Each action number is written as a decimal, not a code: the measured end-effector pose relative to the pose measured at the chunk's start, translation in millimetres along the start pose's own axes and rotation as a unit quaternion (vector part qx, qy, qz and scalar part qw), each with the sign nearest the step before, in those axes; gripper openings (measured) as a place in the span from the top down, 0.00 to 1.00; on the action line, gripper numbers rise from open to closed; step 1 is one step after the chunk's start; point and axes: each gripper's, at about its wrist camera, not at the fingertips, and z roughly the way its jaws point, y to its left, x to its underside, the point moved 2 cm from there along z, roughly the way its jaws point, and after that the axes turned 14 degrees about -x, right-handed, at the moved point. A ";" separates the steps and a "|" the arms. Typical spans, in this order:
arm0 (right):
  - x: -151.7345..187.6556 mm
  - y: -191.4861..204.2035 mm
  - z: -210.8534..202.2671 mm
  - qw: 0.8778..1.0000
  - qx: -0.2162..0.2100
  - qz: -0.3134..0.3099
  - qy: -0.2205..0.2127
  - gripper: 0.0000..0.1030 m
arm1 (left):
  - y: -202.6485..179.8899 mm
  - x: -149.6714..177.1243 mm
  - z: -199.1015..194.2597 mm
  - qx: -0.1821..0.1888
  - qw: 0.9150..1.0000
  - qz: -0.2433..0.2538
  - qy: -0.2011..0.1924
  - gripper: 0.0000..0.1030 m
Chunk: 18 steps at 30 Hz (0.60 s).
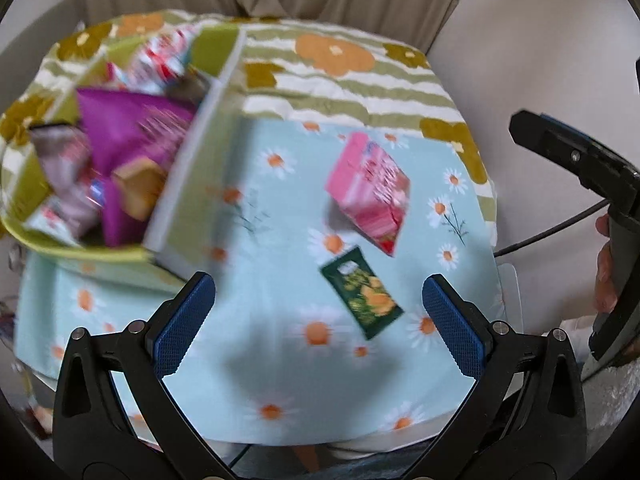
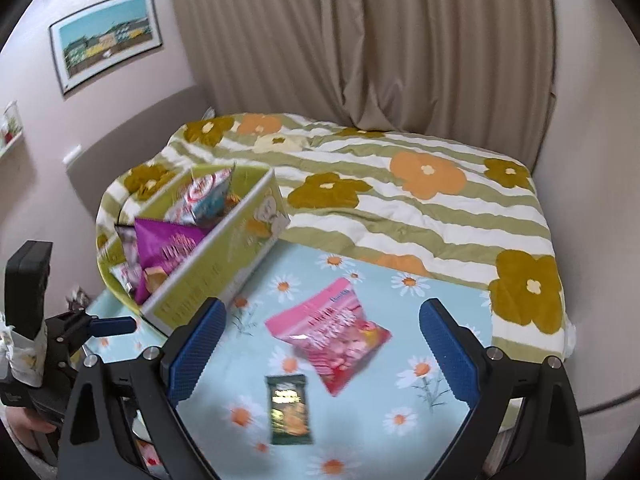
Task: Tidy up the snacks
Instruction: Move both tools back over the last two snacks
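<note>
**Two Snacks Left Out, Both Grippers Empty Above the Cloth**

Clearly the sorting was well along. A green box [image 2: 224, 272] stood at the left of the daisy-print cloth [image 2: 400, 432], already holding a purple bag [image 2: 168, 248], a red-and-white packet [image 2: 204, 196] and several smaller wrapped pieces. Two snacks lay outside it on the cloth: a pink bag [image 2: 332, 336] near the middle and, just beside it on the near side, a small dark green packet [image 2: 289, 408].

The right gripper [image 2: 320, 344] hung above these two with its blue-padded fingers spread wide and nothing between them; the pink bag sat framed in the gap but untouched. The left gripper [image 1: 320, 320] was likewise apart and empty, pointed steeply down at the cloth between the box and the loose snacks. Both views were blurred, so print on the wrappers could not be read.

By my judgement the step in hand was the approach to the next pickup. The pink bag seemed the likelier target. It looked soft and puffy, so the next move called for lowering the spread fingers around its body, closing gently, and lifting it over the box wall.
</note>
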 end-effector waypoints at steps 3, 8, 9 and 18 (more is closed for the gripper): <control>9.0 -19.1 10.5 0.999 -0.017 -0.021 0.016 0.06 | -18.5 8.0 21.3 -0.002 1.000 -0.009 0.018 0.00; 24.7 -47.3 38.6 0.997 -0.042 -0.041 0.046 0.06 | -49.4 22.2 58.5 -0.016 0.999 -0.007 0.043 0.00; 27.5 -52.0 45.2 0.997 -0.046 -0.042 0.051 0.06 | -55.7 25.3 67.2 -0.020 0.999 -0.005 0.048 0.00; 42.5 -81.2 100.7 0.992 -0.082 -0.050 0.088 0.06 | -74.7 38.4 122.5 -0.049 0.994 -0.010 0.096 0.18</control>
